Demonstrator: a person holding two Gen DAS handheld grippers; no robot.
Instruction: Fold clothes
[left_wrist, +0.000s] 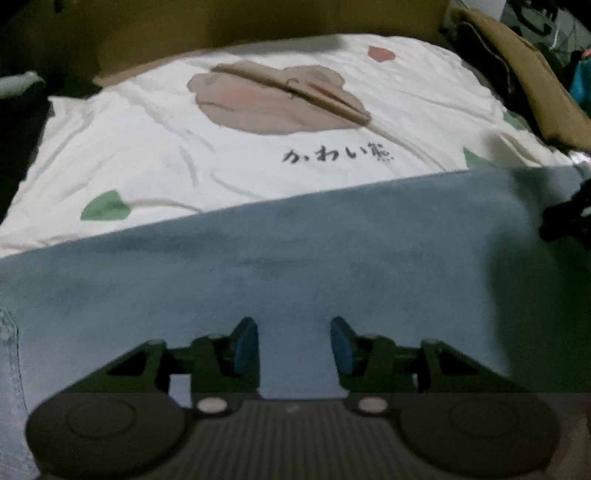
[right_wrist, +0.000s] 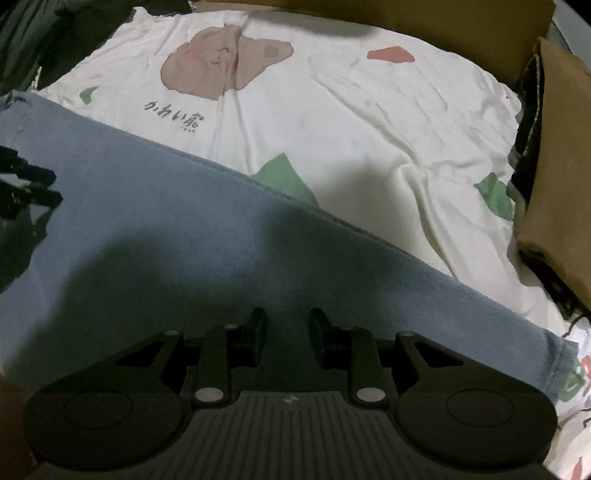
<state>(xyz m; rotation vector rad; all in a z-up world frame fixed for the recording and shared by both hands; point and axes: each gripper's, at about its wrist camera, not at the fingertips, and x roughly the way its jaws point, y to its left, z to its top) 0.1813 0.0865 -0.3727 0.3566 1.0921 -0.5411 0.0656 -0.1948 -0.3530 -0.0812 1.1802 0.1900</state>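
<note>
Left wrist view: a blue denim garment (left_wrist: 295, 266) is spread flat across a white printed bedsheet (left_wrist: 147, 147), just beyond the left gripper (left_wrist: 294, 345), whose jaws are seen spread apart with nothing between them. In the right wrist view the right gripper (right_wrist: 287, 334) is likewise held apart and empty above the denim (right_wrist: 166, 229), whose frayed hem lies at the right. Thick denim could slip from a shallow pinch, or the loose sheet (right_wrist: 369, 129) could be caught along with it. Dark handwritten Japanese characters (left_wrist: 338, 155) are printed under a brown bear drawing (left_wrist: 273, 99); the opening ones appear to read "かわい".
</note>
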